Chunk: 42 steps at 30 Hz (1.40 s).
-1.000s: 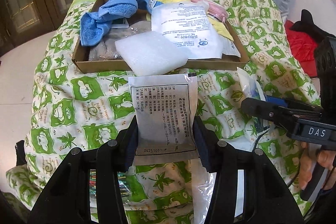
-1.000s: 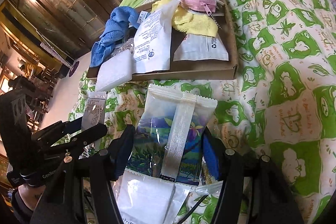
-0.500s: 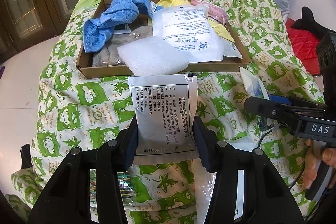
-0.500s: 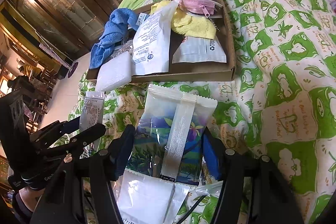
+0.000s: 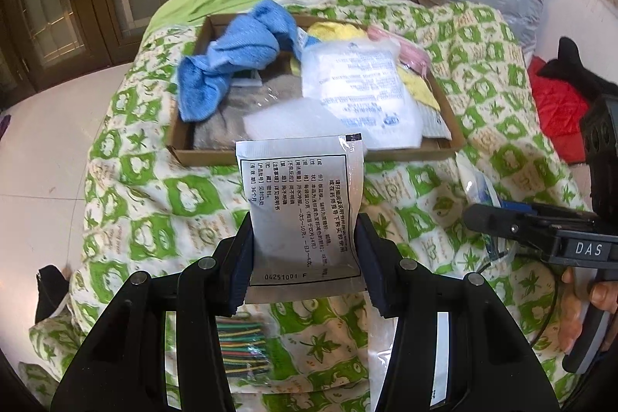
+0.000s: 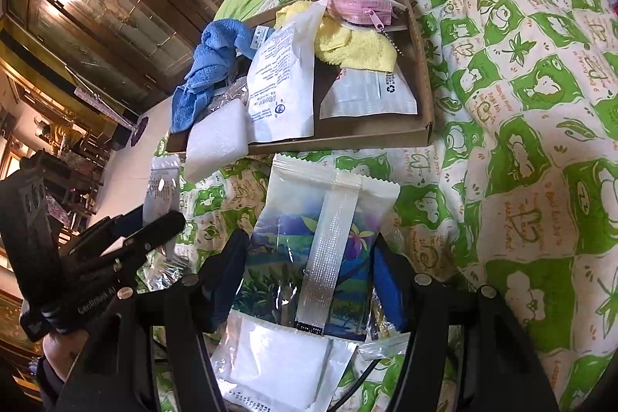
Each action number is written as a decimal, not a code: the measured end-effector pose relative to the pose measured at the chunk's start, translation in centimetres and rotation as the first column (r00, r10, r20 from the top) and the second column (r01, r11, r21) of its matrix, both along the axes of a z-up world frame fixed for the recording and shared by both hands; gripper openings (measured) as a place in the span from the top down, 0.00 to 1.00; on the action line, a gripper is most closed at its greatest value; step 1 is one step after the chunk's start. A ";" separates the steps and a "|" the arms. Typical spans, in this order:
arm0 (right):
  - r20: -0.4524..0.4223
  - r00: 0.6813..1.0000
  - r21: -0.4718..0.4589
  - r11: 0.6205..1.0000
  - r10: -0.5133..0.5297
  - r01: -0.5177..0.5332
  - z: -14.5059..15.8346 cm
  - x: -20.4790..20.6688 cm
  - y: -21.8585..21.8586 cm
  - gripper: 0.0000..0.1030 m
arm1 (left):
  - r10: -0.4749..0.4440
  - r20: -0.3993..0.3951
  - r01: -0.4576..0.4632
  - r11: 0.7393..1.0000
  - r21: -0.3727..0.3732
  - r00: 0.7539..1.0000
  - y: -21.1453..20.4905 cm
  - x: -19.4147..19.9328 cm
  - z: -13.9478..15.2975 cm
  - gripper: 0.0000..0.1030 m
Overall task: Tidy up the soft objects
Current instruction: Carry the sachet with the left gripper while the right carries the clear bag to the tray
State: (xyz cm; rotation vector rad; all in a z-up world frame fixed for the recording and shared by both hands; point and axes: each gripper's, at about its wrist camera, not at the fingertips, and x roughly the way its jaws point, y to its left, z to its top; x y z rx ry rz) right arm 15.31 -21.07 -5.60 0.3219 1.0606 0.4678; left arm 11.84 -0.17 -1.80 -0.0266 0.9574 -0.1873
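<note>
Left gripper is clamped on a silver sachet, printed text facing the camera, the packet standing up between the pads. Over on the other side, the right gripper pinches a colourful wipes pack by its lower half, white seam strip up the middle. Just under that gripper lies a white pouch on the green-patterned quilt. Straight ahead of both grippers sits the cardboard tray, already loaded: a blue towel at its left, a yellow cloth and pink zip pouch at the far right, a big white printed bag across the middle. A white foam block overhangs the near rim. Below the left gripper, a clear packet of striped bands, possibly hair ties.
</note>
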 end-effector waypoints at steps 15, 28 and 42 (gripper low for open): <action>0.050 0.996 -0.087 0.994 0.076 -0.071 4.4 2.4 2.2 0.40 | -0.010 -0.006 0.010 1.000 0.023 1.000 0.4 2.9 0.8 0.52; 0.048 0.989 -0.151 0.980 0.137 -0.128 5.2 5.4 5.1 0.40 | -0.044 -0.011 0.044 0.995 0.092 0.999 0.3 5.9 0.9 0.52; 0.021 0.992 -0.240 0.964 0.121 -0.113 5.2 9.9 6.7 0.40 | -0.040 -0.036 0.043 0.996 0.076 0.999 0.1 9.7 0.0 0.52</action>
